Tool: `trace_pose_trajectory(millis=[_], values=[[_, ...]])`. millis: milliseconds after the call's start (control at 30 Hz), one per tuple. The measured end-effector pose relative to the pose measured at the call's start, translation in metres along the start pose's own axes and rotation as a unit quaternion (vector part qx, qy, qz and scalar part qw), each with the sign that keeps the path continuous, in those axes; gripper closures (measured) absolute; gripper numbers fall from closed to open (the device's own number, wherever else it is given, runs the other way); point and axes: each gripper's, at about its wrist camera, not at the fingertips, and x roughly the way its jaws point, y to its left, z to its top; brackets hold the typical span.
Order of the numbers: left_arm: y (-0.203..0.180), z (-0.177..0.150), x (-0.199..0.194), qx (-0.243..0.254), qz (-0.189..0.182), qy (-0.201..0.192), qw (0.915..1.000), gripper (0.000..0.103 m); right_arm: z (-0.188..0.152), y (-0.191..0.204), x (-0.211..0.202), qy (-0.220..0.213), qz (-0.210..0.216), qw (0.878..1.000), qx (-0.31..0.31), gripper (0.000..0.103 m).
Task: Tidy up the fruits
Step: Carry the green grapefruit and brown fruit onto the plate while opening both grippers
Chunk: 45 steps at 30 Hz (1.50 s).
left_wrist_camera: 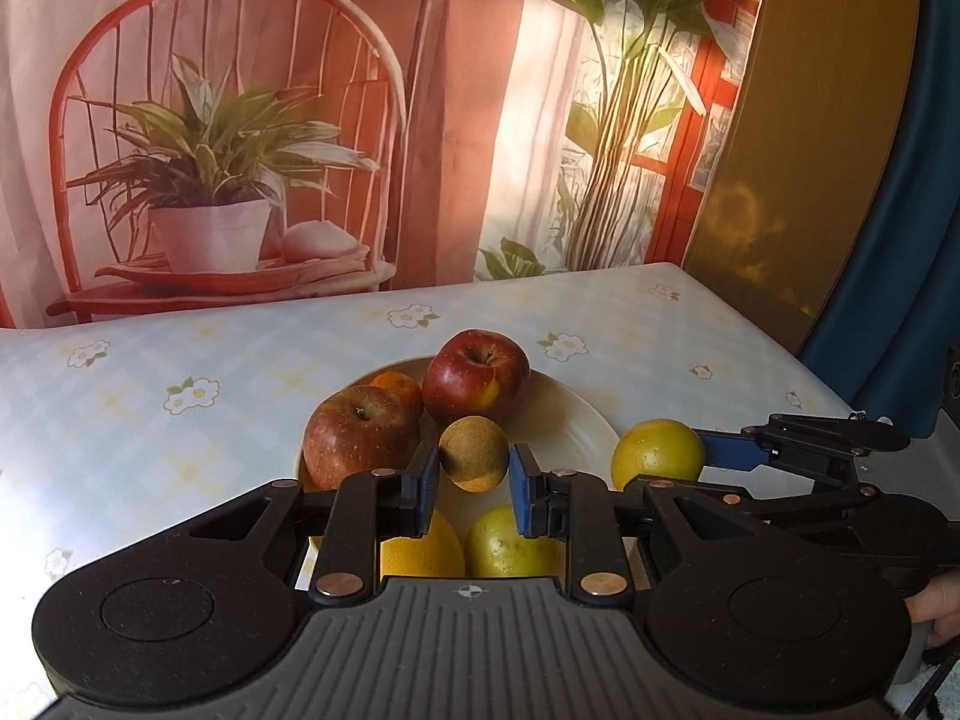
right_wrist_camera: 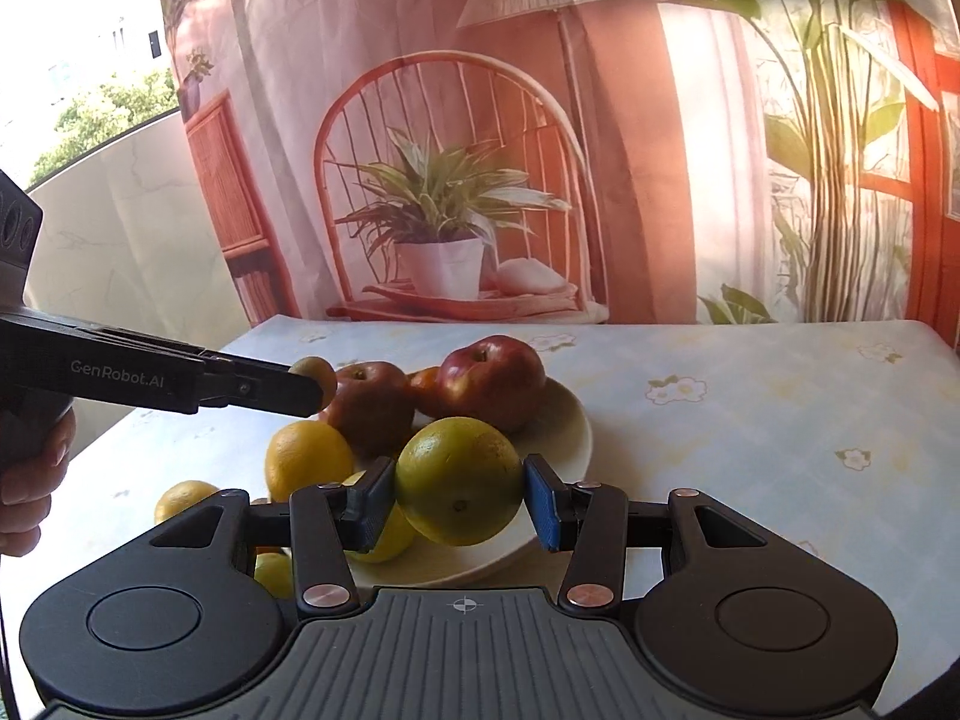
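Observation:
A white plate (left_wrist_camera: 576,426) holds two red apples (left_wrist_camera: 477,375), (left_wrist_camera: 360,435) and a small orange (left_wrist_camera: 399,390). My left gripper (left_wrist_camera: 474,480) is shut on a small brown-green fruit (left_wrist_camera: 474,453) and holds it above the plate's near side. My right gripper (right_wrist_camera: 459,498) is shut on a yellow-green citrus fruit (right_wrist_camera: 459,480) over the plate's (right_wrist_camera: 570,420) near edge; that citrus also shows in the left wrist view (left_wrist_camera: 657,453). More yellow citrus (left_wrist_camera: 510,543) lie below the left gripper.
The table (left_wrist_camera: 180,390) has a pale floral cloth. A printed backdrop (left_wrist_camera: 240,120) of a chair and plants hangs behind it. Loose yellow citrus (right_wrist_camera: 183,498) lie on the cloth left of the plate. The table's right edge (left_wrist_camera: 798,372) runs near a blue surface.

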Motion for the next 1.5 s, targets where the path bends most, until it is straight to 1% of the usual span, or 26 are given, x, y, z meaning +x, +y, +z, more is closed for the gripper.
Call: trace_pose_trajectory(millis=[133, 267, 533, 667, 767, 900, 1233, 1367, 1500], values=[[0.001, 0.002, 0.023, 0.006, 0.003, 0.022, 0.9997, 0.077, 0.007, -0.016, 0.025, 0.009, -0.009, 1.000, 0.001, 0.060], [0.001, 0.006, 0.038, 0.011, 0.005, 0.036, 0.9993, 0.077, 0.010, -0.022, 0.044, 0.017, -0.011, 1.000, -0.007, 0.060], [0.000, 0.010, 0.055, 0.025, 0.005, 0.064, 0.9976, 0.077, 0.014, -0.022, 0.070, 0.032, -0.010, 0.999, -0.036, 0.060], [0.004, 0.010, 0.060, 0.019, 0.007, 0.074, 0.9971, 0.077, 0.016, -0.020, 0.077, 0.039, -0.014, 0.998, -0.047, 0.060], [0.006, 0.008, 0.062, 0.016, 0.004, 0.081, 0.9966, 0.077, 0.015, -0.020, 0.079, 0.044, -0.010, 0.998, -0.046, 0.060], [0.005, 0.007, 0.062, 0.024, 0.007, 0.082, 0.9963, 0.076, 0.012, -0.019, 0.081, 0.052, -0.003, 0.998, -0.047, 0.060], [0.005, 0.009, 0.063, 0.018, 0.006, 0.088, 0.9960, 0.076, 0.011, -0.022, 0.073, 0.045, 0.002, 0.999, -0.030, 0.060], [0.006, 0.010, 0.055, 0.017, 0.006, 0.078, 0.9968, 0.076, 0.012, -0.020, 0.065, 0.039, -0.005, 0.999, -0.029, 0.059], [0.009, 0.014, 0.038, 0.013, 0.005, 0.059, 0.9982, 0.076, 0.012, -0.019, 0.052, 0.029, -0.009, 0.999, -0.021, 0.059]])
